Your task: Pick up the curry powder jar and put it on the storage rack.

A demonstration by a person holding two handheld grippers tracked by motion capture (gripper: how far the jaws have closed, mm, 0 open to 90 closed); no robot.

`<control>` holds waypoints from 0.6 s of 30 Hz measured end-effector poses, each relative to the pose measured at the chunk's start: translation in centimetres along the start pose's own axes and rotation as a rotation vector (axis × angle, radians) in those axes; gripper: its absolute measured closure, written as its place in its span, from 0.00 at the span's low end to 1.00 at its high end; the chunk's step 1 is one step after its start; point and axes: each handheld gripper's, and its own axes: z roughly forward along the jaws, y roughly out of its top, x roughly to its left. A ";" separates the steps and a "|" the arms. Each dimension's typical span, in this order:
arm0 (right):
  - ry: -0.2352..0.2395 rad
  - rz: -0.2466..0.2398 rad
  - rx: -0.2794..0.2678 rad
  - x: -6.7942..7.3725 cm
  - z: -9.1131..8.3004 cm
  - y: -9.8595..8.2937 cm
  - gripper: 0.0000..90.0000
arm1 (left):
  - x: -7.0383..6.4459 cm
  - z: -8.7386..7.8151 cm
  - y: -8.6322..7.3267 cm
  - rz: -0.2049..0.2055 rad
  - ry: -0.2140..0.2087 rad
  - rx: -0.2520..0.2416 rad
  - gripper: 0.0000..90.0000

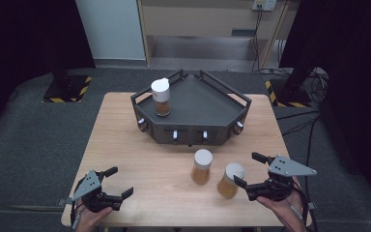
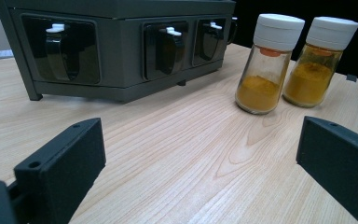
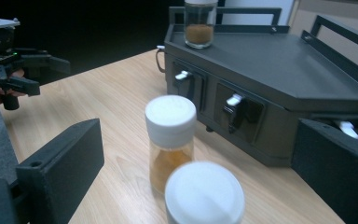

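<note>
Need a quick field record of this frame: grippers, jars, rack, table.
left gripper: open, holds nothing, low over the near left of the table
right gripper: open, jaws beside the near-right spice jar, not closed on it
near-right spice jar: white cap, yellow-orange powder, tilted in the high view
middle spice jar: white cap, same powder, upright on the table
jar on rack: white cap, browner powder, upright at the rack's left
rack: dark grey, angled, hooks along the front
table: light wood

Wooden table point(image 1: 125, 145), dark grey angular rack point(image 1: 207, 104) with front hooks, brown-spice jar point(image 1: 161, 97) on top (white-capped)
</note>
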 end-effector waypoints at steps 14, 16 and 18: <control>0.061 -0.011 0.056 -0.4 3.6 2.4 0.04 | 0.0 0.0 0.1 0.004 -0.003 0.005 0.00; 0.071 -0.014 0.064 -0.5 4.2 2.6 0.04 | 0.0 0.0 0.1 0.003 -0.003 0.004 0.00; 0.077 -0.017 0.076 -0.6 4.8 2.9 0.04 | 0.0 0.0 0.1 0.003 -0.003 0.004 0.00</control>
